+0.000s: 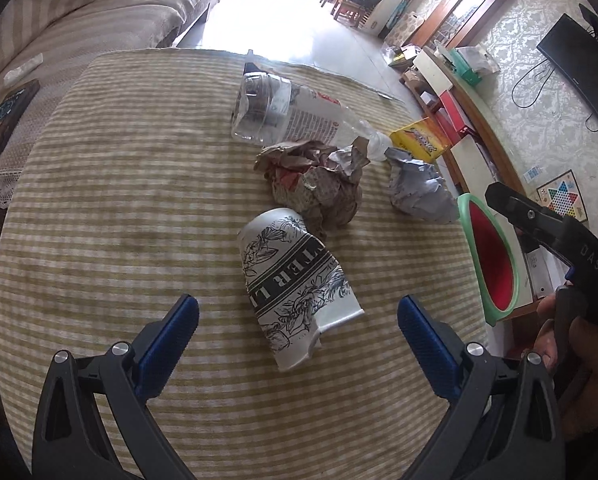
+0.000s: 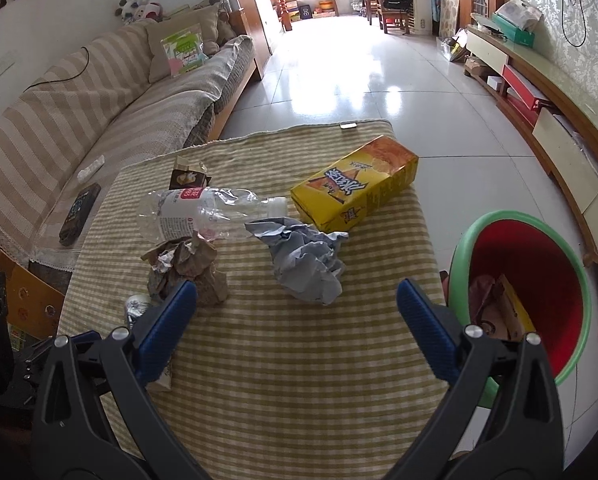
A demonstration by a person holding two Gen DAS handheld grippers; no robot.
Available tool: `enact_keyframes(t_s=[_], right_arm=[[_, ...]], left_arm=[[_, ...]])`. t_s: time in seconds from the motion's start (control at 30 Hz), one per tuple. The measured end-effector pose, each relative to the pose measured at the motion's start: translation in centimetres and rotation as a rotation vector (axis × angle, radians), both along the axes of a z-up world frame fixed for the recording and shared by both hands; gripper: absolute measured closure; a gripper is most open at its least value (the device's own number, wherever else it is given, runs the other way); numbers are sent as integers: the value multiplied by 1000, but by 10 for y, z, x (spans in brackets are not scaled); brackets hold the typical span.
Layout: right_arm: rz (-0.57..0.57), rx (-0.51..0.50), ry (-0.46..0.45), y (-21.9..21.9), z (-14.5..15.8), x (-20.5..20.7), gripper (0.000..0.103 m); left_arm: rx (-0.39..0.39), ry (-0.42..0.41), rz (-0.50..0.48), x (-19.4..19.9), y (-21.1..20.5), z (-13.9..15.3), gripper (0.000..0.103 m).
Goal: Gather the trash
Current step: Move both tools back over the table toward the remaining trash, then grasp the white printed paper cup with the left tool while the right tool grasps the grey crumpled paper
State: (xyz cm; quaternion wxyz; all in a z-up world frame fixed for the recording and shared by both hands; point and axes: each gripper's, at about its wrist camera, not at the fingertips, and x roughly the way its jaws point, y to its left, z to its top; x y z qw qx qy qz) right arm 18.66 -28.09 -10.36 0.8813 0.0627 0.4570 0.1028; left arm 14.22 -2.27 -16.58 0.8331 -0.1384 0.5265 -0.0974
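Looking from left wrist: the left gripper (image 1: pixel 298 322) had its blue fingers spread wide, holding nothing.
Can: the squashed white can with black flower drawings (image 1: pixel 295 288) lay on the striped green cloth (image 1: pixel 119 200), right between the fingers, its long side pointing away and a bit left.
Looking from right wrist: the right gripper (image 2: pixel 297 306) was wide too, empty.
Paper: the crumpled grey paper ball (image 2: pixel 305 260) sat just ahead.
Bin: the red bucket with a green rim (image 2: pixel 535 280) stood to the right.

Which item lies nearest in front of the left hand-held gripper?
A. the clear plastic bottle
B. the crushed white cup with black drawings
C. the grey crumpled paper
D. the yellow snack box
B: the crushed white cup lies on the striped cloth just ahead of the open left hand-held gripper.
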Motion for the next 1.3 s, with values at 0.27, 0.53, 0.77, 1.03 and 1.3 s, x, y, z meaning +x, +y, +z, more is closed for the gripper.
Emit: enact_keyframes(t_s=[0.27, 0.53, 0.77, 1.03, 1.3], right_arm=[[-1, -26, 56, 3, -36, 25, 5], [14, -28, 86, 12, -57, 50, 20], [18, -33, 110, 16, -68, 56, 35], [13, -23, 114, 15, -68, 50, 54], [19, -5, 76, 12, -45, 32, 54]], left_arm=[[22, 29, -5, 8, -5, -15, 9], [44, 47, -5, 12, -6, -23, 20], [65, 43, -27, 13, -8, -23, 43], [69, 55, -26, 8, -5, -24, 54], [69, 29, -14, -1, 5, -11, 63]])
